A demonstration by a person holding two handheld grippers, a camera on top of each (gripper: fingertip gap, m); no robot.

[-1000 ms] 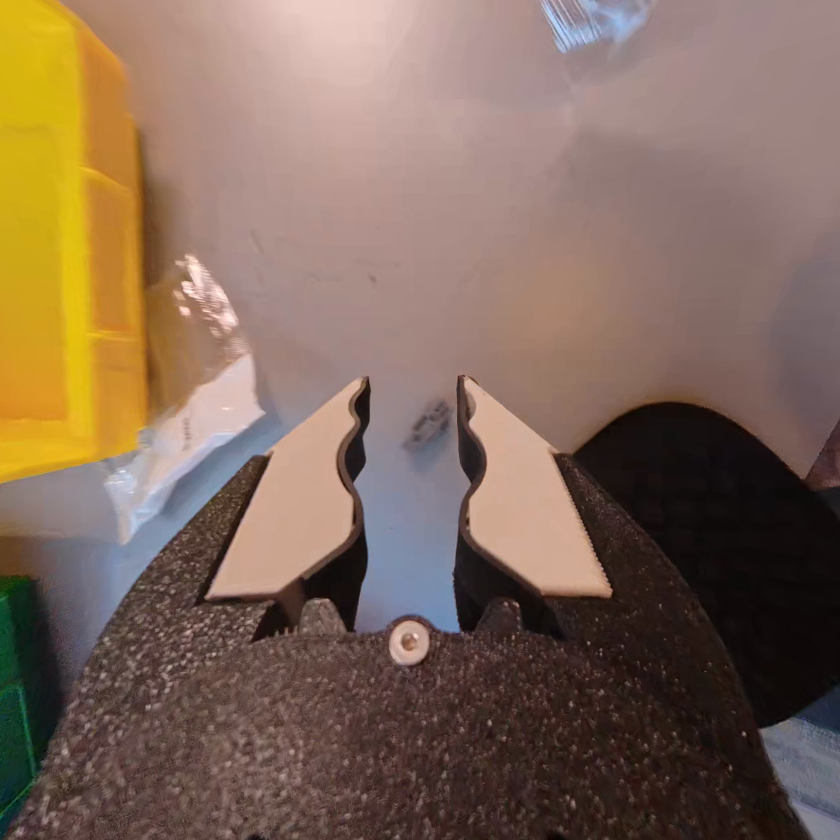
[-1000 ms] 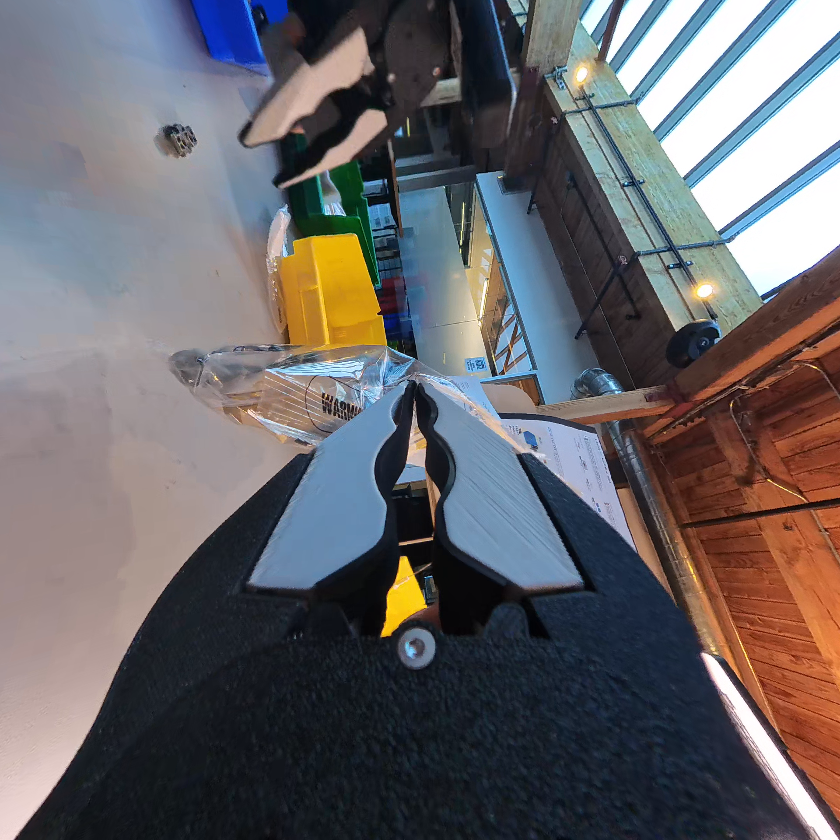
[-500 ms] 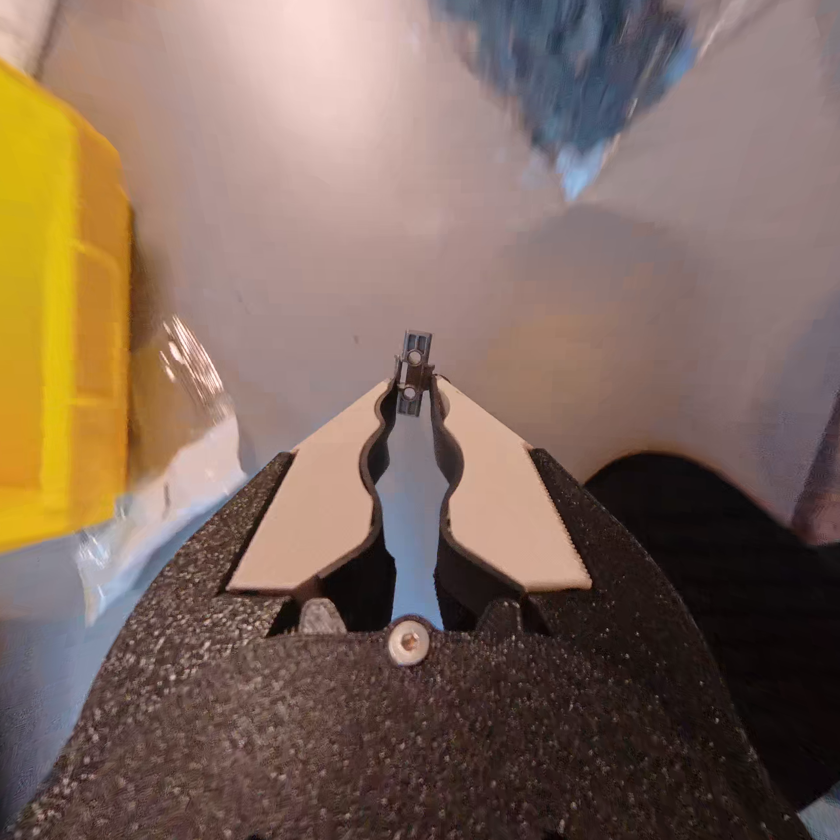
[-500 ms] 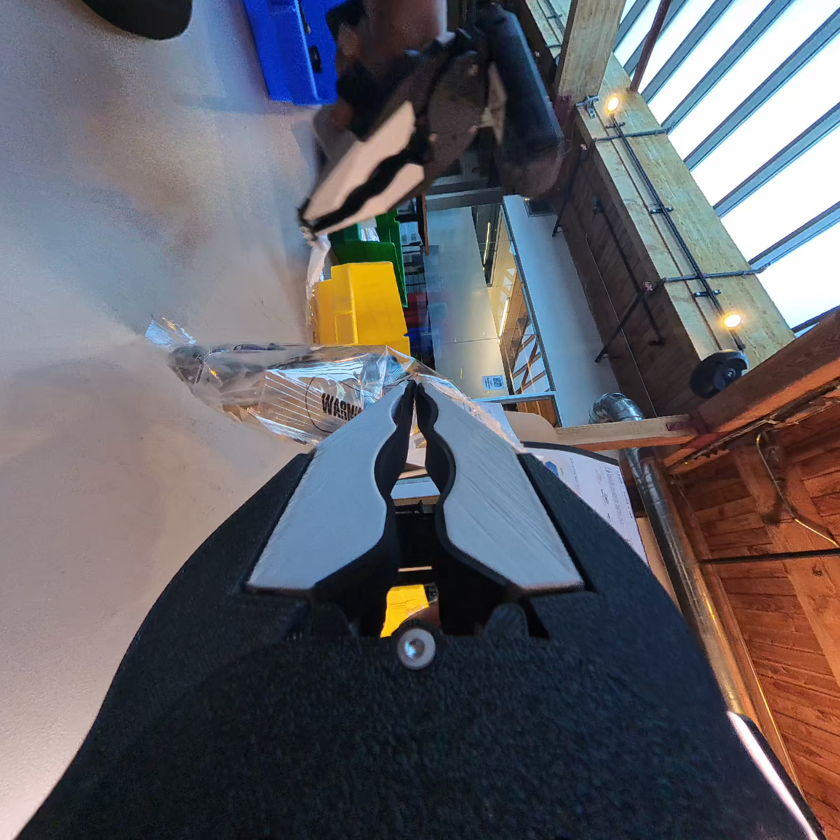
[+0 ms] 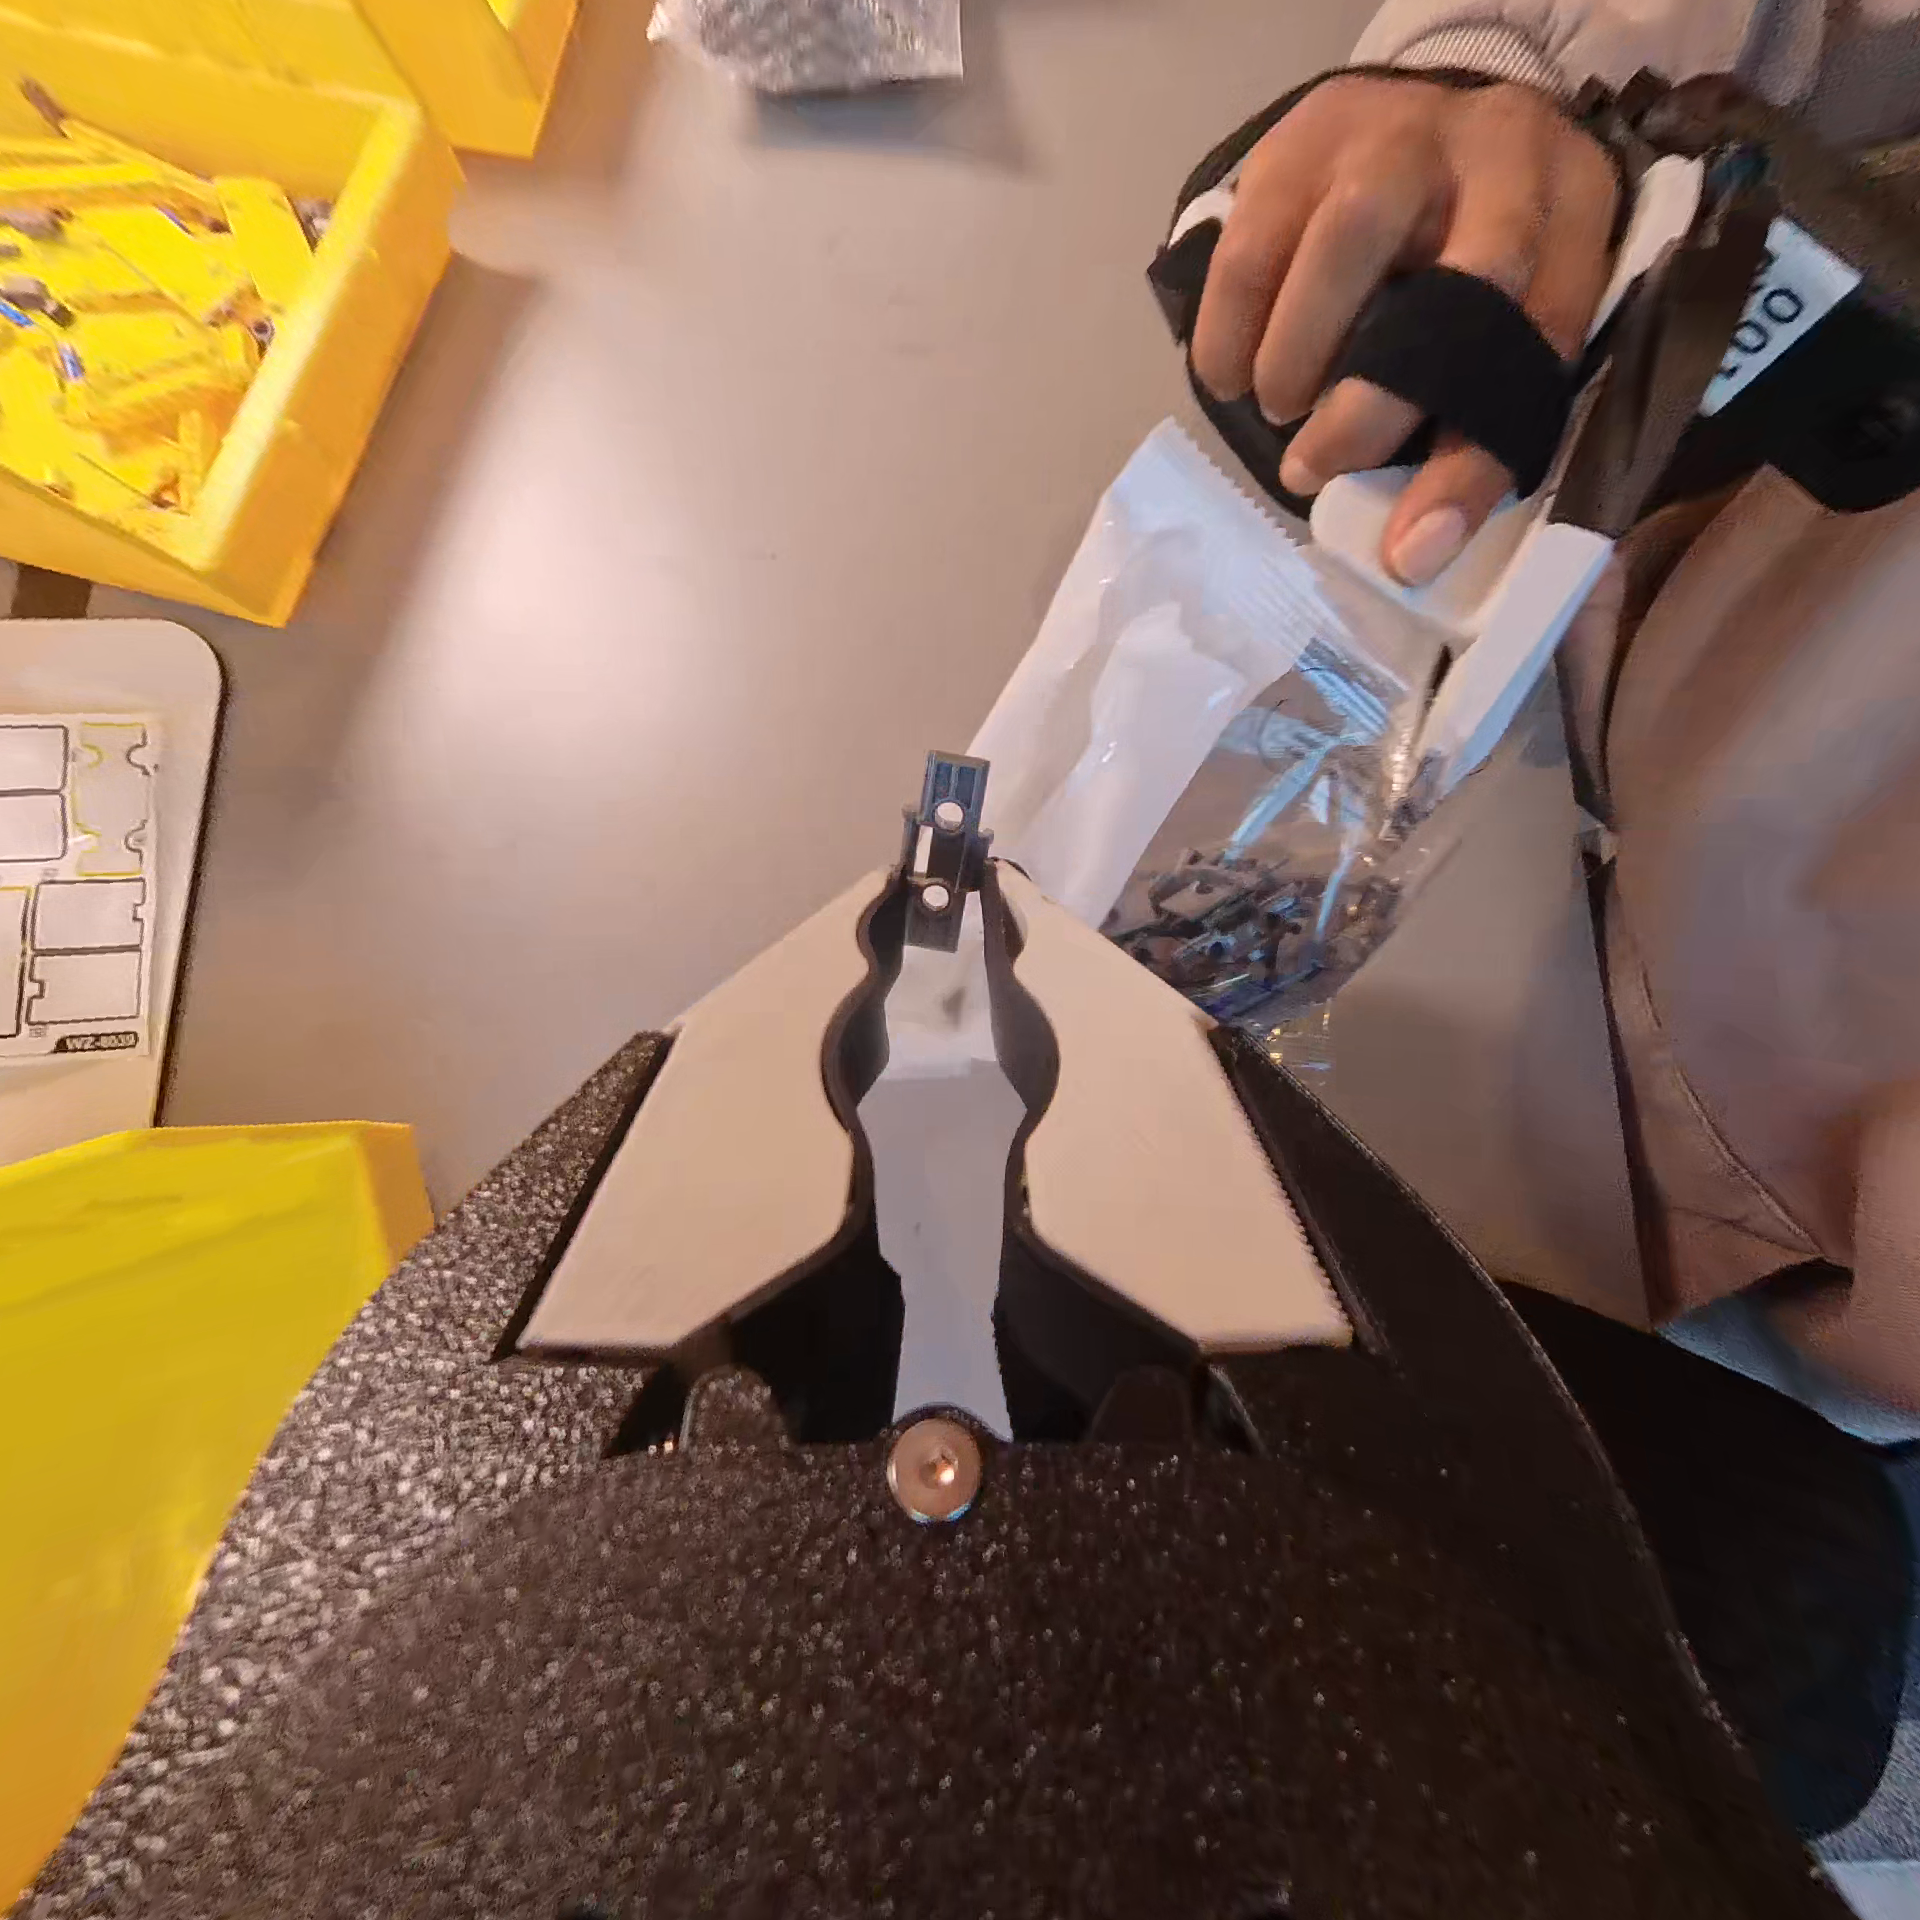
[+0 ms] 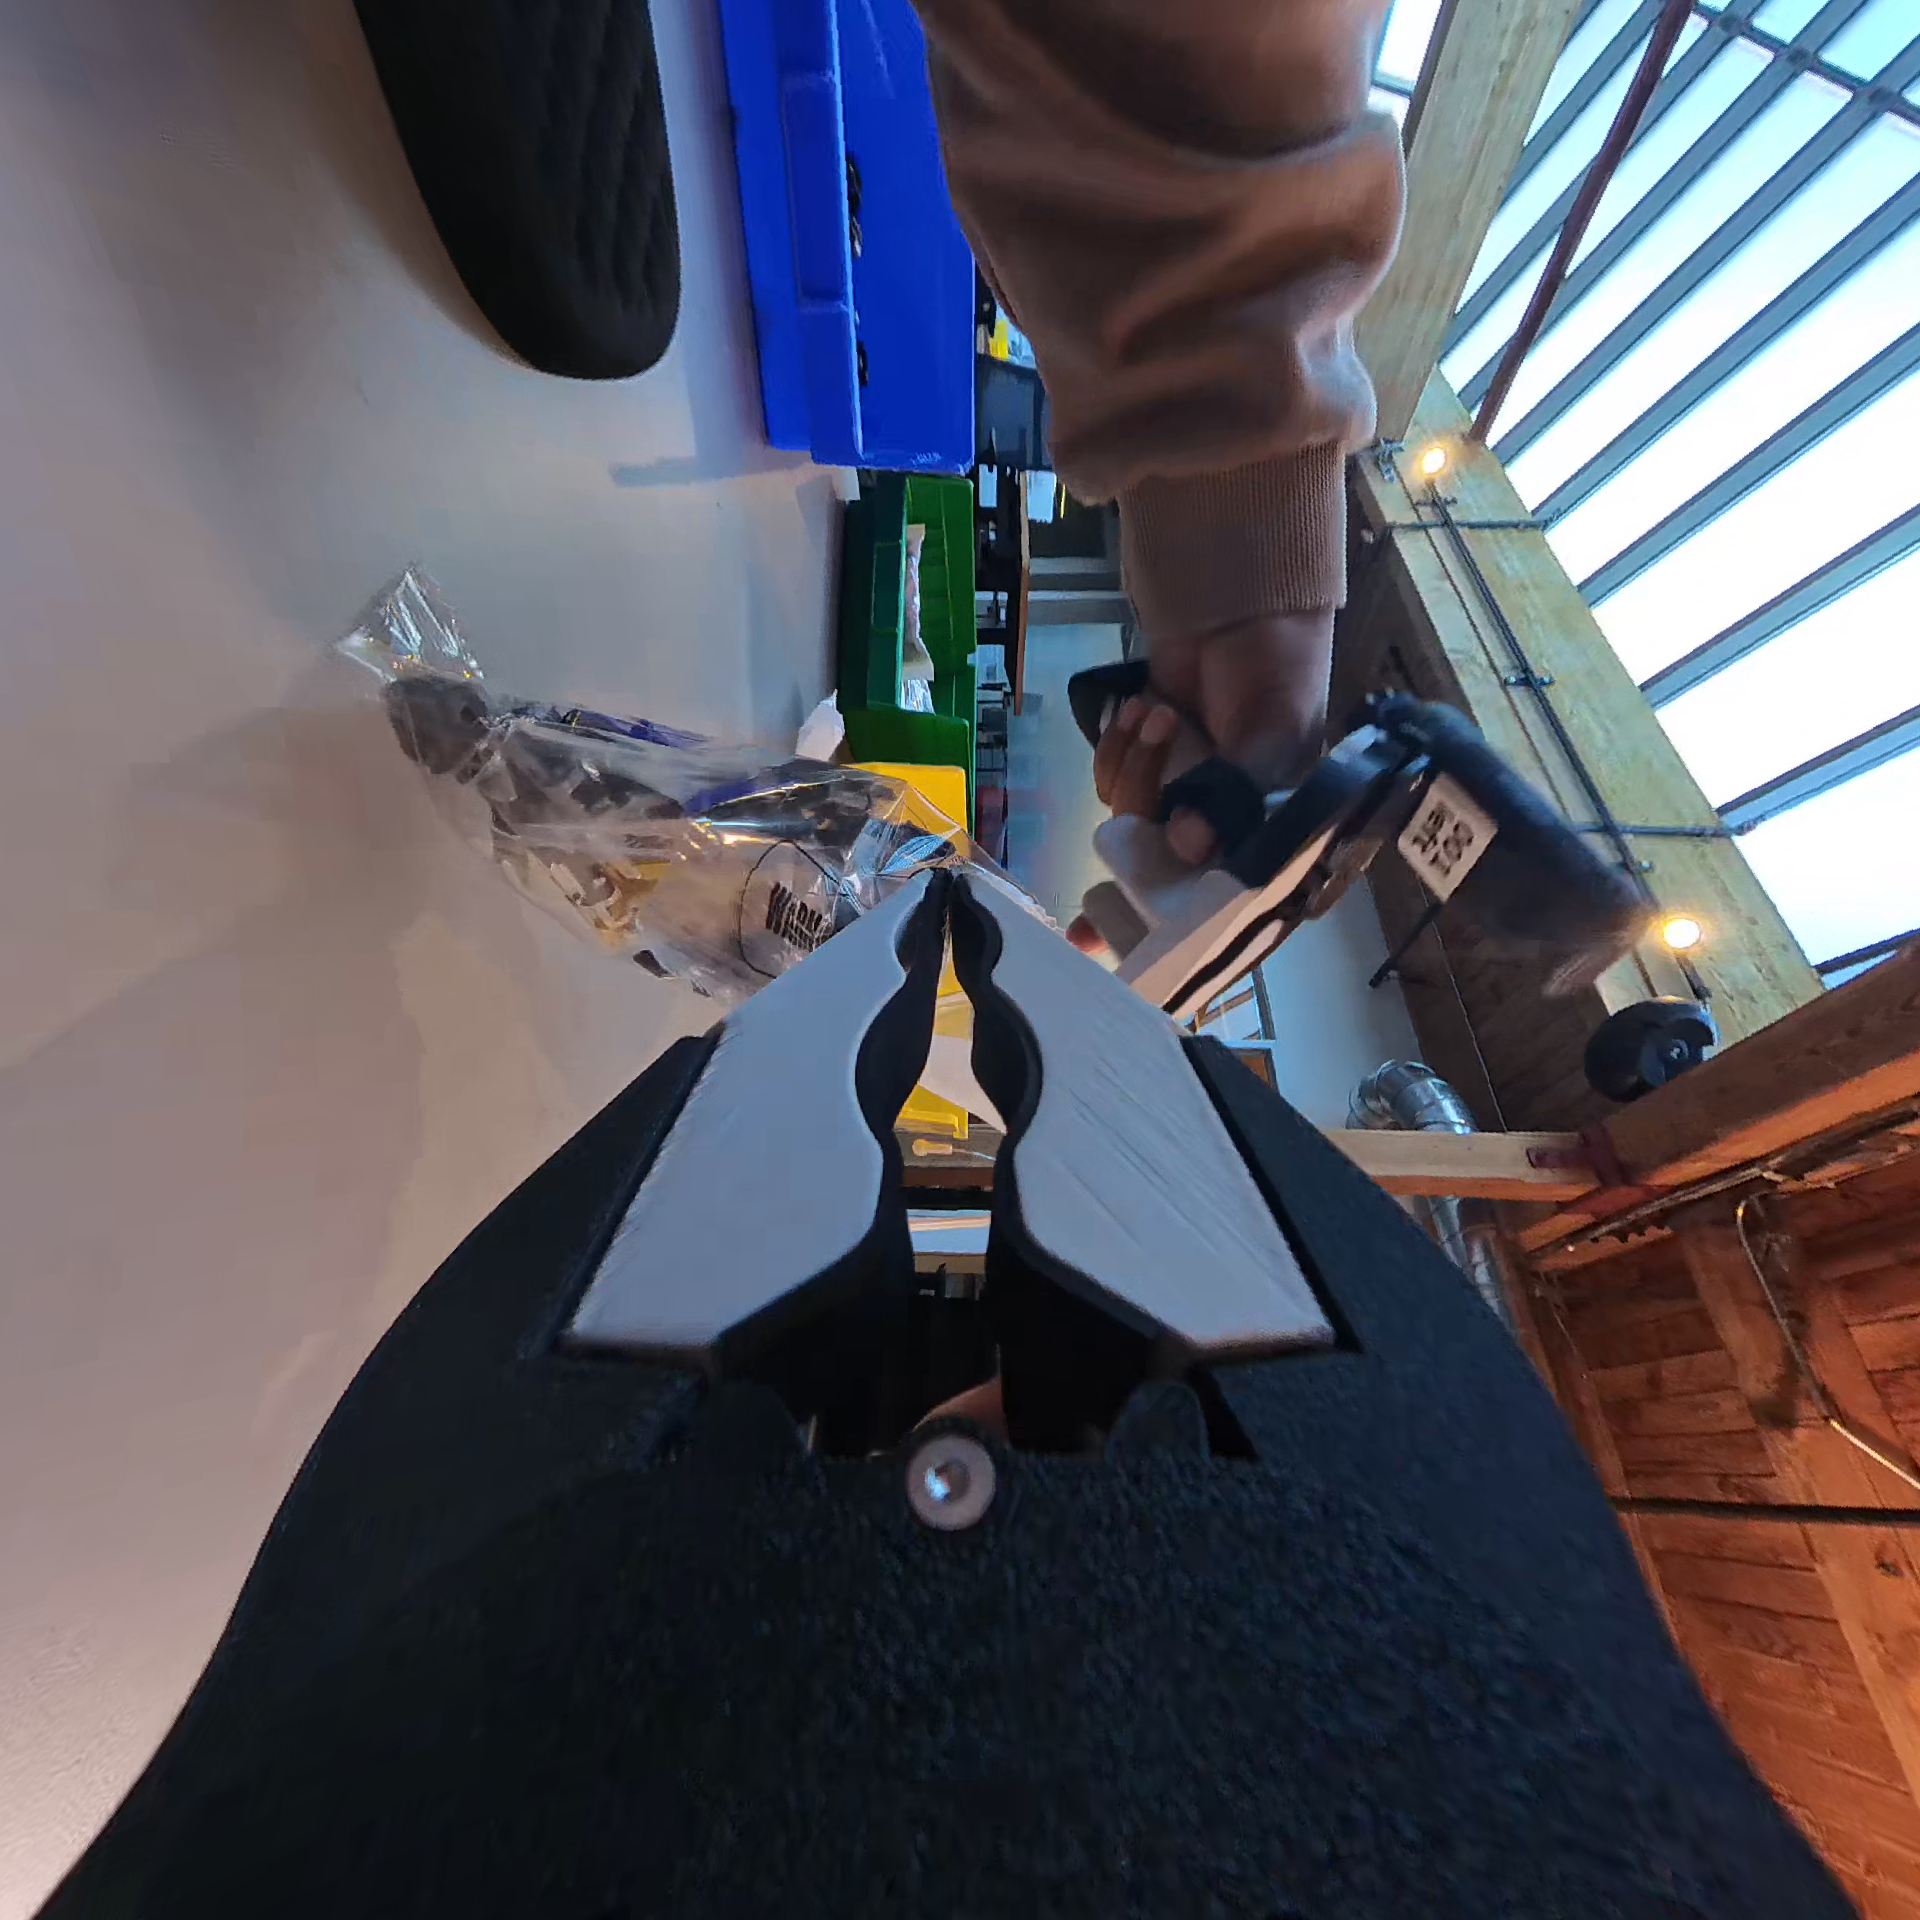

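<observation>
At twelve o'clock from the left gripper [image 5: 943, 894], a small grey metal bracket [image 5: 948, 847] with two round holes stands pinched between the fingertips, most of it sticking out past them, so the piece is held clear above the grey table [image 5: 644, 499]. At two o'clock from it hangs a clear plastic bag [image 5: 1236, 831] of small dark parts, its crimped white top edge clamped by the right gripper [image 6: 943, 881], whose fingertips meet on the film with no gap. Held by that top edge, the bag sags, and the parts gather at its low end, toward the table. A person's hand [image 5: 1382, 260] grips the right tool's handle at one o'clock. Yellow bins [image 5: 260, 343] of small pieces sit at ten o'clock, with a white sticker sheet [image 5: 73, 862] at nine. In the right wrist view a blue bin [image 6: 862, 229] and green bin [image 6: 914, 623] stand at twelve o'clock, well apart from the bag.
</observation>
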